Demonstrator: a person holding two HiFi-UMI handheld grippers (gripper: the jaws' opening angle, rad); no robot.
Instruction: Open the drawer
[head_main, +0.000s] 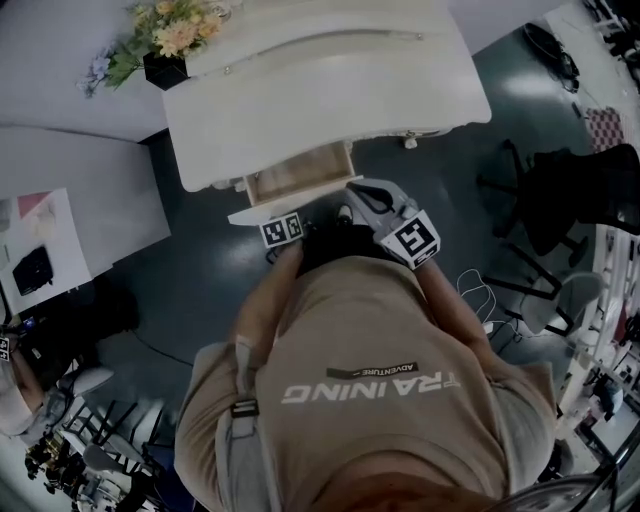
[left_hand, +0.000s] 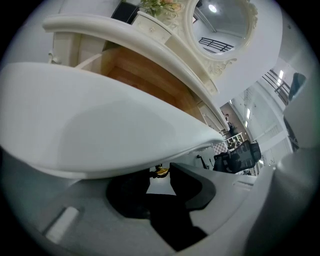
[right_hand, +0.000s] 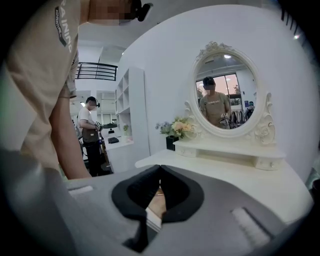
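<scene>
The white dressing table (head_main: 320, 80) has its drawer (head_main: 300, 172) pulled out, so the wooden inside shows behind the white drawer front (head_main: 285, 208). In the left gripper view the drawer front (left_hand: 100, 130) fills the upper half, and a small brass knob (left_hand: 160, 172) hangs under it. My left gripper (left_hand: 160, 173) is shut on that knob from below; its marker cube (head_main: 282, 230) sits just in front of the drawer. Beside the drawer's right corner, my right gripper (head_main: 356, 190) is shut with nothing in it (right_hand: 160, 169).
A black pot of flowers (head_main: 165, 45) stands at the table's back left. An oval mirror (right_hand: 225, 92) rises behind the tabletop. A dark office chair (head_main: 575, 190) is to the right and a white side desk (head_main: 60, 235) to the left. Another person (right_hand: 90, 131) stands further off.
</scene>
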